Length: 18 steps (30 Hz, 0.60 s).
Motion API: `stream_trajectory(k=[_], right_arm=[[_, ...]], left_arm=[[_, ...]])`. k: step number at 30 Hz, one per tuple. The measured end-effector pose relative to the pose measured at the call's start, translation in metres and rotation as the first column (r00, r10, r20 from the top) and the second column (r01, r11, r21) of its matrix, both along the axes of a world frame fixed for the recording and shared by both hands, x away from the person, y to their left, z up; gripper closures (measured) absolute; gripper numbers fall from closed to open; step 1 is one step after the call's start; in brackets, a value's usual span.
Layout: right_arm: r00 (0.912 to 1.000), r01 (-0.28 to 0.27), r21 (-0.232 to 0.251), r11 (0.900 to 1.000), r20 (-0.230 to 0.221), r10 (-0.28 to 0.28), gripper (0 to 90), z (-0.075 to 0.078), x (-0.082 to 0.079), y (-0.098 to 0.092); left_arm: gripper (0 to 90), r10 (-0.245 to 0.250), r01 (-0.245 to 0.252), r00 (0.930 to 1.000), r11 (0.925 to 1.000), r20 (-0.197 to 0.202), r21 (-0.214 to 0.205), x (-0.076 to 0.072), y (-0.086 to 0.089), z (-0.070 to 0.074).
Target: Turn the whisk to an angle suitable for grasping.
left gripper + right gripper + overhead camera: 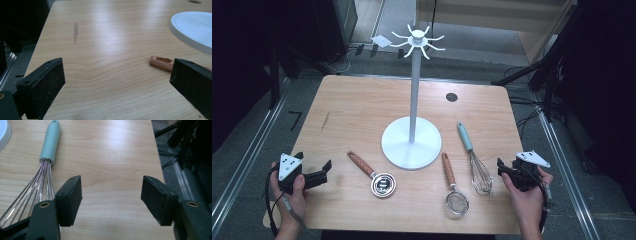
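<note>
Wire-looped whisk with a mint-green handle [474,159] lies just left of the right gripper [506,169], whose jaws stand spread and empty, as do the left gripper [323,171] jaws. Likely light; the springy wires flex, so grip the stiff handle.

No readable text, label, brand, number or sign is to be found in any of the pictures. In the high view a dark angular mark [295,120] is seen on the floor left of the table; it resembles a figure seven, but whether it is a numeral cannot be told. A white card [381,41] lies on the floor beyond the table, and nothing legible can be made out on it.
</note>
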State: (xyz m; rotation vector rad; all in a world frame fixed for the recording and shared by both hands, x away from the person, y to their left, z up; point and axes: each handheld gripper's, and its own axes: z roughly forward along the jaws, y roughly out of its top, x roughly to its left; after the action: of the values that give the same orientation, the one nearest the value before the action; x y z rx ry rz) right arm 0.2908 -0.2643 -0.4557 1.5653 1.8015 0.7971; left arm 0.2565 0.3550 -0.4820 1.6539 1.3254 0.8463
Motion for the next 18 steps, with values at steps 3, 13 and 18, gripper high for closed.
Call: stream_trajectory(k=[3,13,18], right_arm=[[0.9976,-0.065,0.019,0.9977,-0.022,0.066,44.1,0.010,0.009,0.007],[0.9814,-0.166,0.062,0.9841,-0.087,0.171,52.0,0.026,0.037,0.019],[0.9603,-0.226,0.091,0.9699,-0.146,0.237,55.8,0.032,0.052,0.029]], left_arm=[[0.0,0.000,0.000,1.0000,1.0000,0.003,-0.002,-0.001,0.000,0.000],[0.0,-0.009,0.009,1.0000,1.0000,-0.002,0.000,0.000,0.000,0.000],[0.0,-0.014,0.014,0.9999,0.9999,-0.005,-0.002,0.000,-0.001,0.000]])
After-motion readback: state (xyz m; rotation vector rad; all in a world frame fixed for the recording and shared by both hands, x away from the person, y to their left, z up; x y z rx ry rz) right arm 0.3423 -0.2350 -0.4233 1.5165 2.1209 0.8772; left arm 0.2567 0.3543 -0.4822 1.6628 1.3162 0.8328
